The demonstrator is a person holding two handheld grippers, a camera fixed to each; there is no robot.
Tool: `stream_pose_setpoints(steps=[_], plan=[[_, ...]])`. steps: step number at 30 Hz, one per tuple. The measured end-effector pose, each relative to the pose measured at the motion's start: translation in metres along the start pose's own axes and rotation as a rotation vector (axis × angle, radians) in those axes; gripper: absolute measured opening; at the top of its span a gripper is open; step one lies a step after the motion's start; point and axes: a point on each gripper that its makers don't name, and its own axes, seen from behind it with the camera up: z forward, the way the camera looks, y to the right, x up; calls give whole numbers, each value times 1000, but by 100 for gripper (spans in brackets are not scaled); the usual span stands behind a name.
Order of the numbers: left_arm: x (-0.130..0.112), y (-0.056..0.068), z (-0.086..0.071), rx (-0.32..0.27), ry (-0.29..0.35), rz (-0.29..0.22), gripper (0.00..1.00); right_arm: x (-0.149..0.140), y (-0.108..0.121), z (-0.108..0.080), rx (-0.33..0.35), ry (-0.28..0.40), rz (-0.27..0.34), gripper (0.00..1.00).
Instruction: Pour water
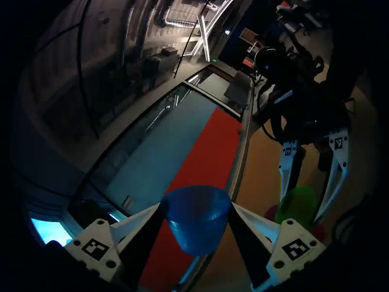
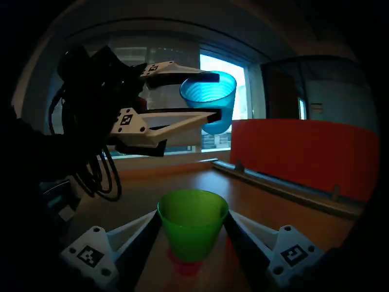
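The left tongs point(image 1: 197, 210) pinch a blue cup point(image 1: 196, 226) between both fingers. In the right gripper view it hangs high and to the far left, tipped so its mouth shows. The right tongs point(image 2: 193, 217) clamp a green cup point(image 2: 192, 233) upright, low over the wooden surface point(image 2: 277, 207), with a pink thing point(image 2: 187, 266) just beneath it. I cannot tell whether either cup holds water. A red panel point(image 2: 304, 155) stands along the surface's far right edge.
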Motion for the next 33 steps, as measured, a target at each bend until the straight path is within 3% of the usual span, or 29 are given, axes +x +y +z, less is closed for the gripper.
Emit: stream_pose_setpoints(steps=[17,33], plan=[[11,10,2,-12,10,127,87,3,6,-4,-14,14,5,90],[20,3,-1,10,25,200,88,4,10,-8,-21,15,2,90]])
